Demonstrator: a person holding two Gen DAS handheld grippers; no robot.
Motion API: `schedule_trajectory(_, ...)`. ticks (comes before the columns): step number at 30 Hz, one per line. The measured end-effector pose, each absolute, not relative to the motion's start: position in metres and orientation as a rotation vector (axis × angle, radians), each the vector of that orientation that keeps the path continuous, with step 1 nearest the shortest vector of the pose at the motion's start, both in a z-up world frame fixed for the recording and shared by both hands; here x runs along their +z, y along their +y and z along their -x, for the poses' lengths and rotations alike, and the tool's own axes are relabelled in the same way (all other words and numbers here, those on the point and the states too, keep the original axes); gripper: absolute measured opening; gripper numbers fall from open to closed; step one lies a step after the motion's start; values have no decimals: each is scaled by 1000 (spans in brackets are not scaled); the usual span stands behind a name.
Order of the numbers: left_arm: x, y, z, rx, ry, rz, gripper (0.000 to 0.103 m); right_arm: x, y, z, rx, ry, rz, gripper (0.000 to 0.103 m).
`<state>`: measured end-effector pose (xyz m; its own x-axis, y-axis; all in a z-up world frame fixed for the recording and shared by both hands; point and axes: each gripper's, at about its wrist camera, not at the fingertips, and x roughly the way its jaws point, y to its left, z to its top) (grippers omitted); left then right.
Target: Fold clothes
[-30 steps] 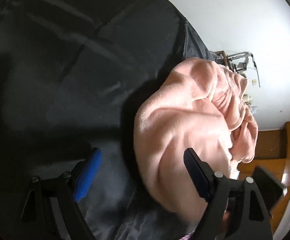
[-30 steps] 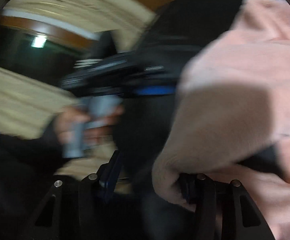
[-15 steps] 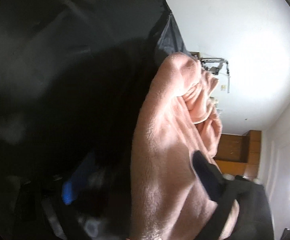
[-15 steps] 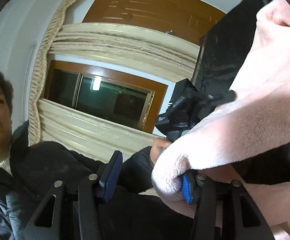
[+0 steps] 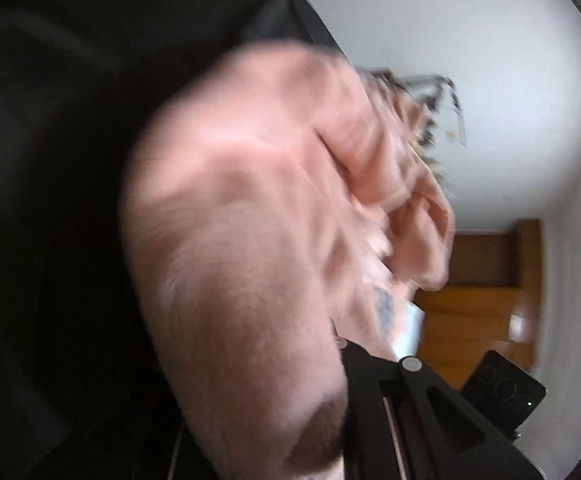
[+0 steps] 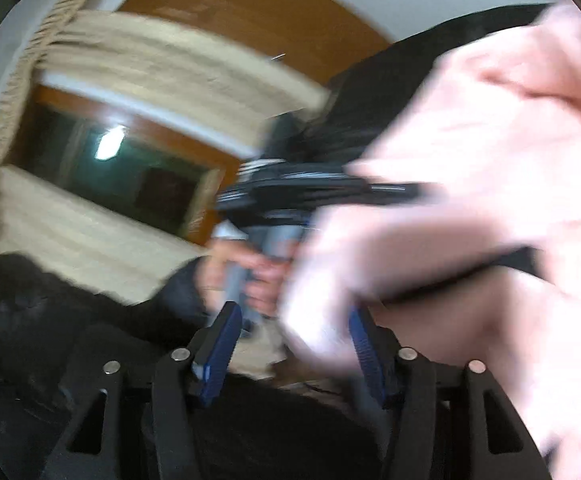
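The left tongs (image 6: 370, 190) are clamped on pink fleece, gripped by a hand (image 6: 250, 280), while the right tongs (image 6: 290, 344), jaws just widening, stand apart.

No legible text, label, brand, number or sign in either view.

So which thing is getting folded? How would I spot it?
Look for the big black cloth that covers the work surface. Heaped on it is the pink fleece garment, soft and fuzzy. It is the only pale, fluffy thing there; everything around it is dark and smooth.
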<state>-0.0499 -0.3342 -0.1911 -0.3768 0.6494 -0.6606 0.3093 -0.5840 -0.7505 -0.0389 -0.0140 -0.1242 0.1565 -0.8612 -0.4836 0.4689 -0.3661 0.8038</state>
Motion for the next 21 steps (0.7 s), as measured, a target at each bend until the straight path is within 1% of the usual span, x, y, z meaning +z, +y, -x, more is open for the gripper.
schedule_trajectory(2,-191,-369,42,2115,-1367,1578,9,-124,14,43,-1627,-423,-1319,64)
schedule_trajectory(4,-183,-390,33,2158,-1389,1570,9,-124,41,45,-1750,-419,-1345,64)
schedule_trajectory(8,-137,-416,24,2270,-1340,1488,9,-131,90,50,-1933,-451,-1403,64)
schedule_trajectory(11,-90,-439,18,2401,-1249,1410,9,-130,111,48,-2066,-424,-1432,64)
schedule_trajectory(15,-51,-484,4,2573,-1166,1408,9,-129,124,51,-2184,-347,-1454,64)
schedule_trajectory(17,-41,-505,-2,2657,-1148,1434,9,-130,129,53,-2212,-320,-1459,64)
schedule_trajectory(21,-36,-538,-15,2770,-1115,1480,9,-131,128,66,-2252,-288,-1465,64)
